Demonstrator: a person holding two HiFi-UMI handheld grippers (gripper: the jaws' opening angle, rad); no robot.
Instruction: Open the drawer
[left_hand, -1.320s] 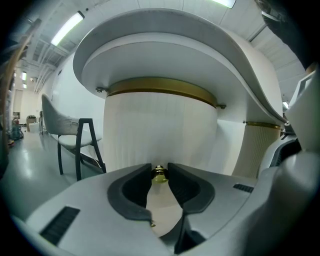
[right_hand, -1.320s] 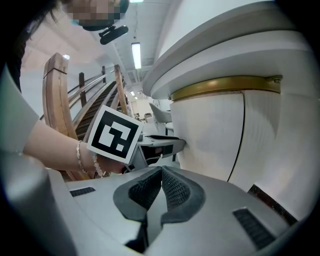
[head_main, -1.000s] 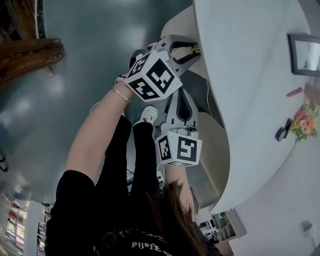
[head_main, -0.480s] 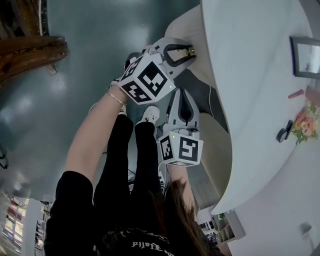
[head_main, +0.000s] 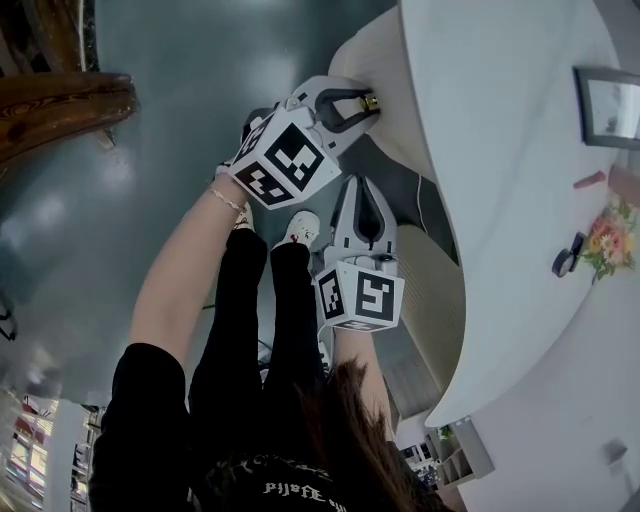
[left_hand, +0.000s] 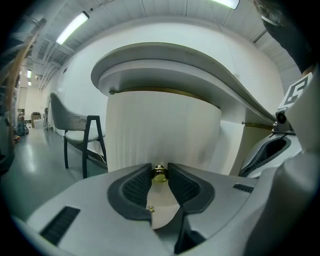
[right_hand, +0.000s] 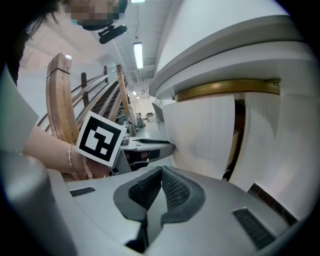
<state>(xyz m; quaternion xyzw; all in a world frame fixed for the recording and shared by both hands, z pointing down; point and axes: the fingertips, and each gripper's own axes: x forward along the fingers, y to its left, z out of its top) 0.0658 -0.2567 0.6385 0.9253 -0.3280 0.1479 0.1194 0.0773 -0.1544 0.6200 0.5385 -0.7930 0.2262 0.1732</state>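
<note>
L tongs (head_main: 364, 101) clamped on small brass knob (left_hand: 159, 173) of drawer (left_hand: 160, 127). Pads sit tight on both sides of knob, nothing else betw them. R tongs (right_hand: 161, 173) closed tip to tip, empty, hanging just beside L one, not touching drawer.

Drawer = curved white ribbed front tucked under curved edge of bench (head_main: 500, 150), in front of the person.

Progress: grasp done. Drawer looks part-open, but that's a judgement only. Head view shows curved front sticking out past bench edge w/ dark space behind it. R tongs view shows dark gap (right_hand: 239, 132) betw ribbed front and next panel. Can't tell how much travel is left. Prob. more pull needed, straight back along knob line, then let go.

Orientation: front stands upright, ribs vertical, bulging toward the person. Knob stem points level out of front, straight into L tongs. Drawer's long axis (slide dir.), as far as I can judge, runs from under bench out toward the person, i.e. toward upper left in head view. Drawer body hidden under bench, so depth unkn.
</note>
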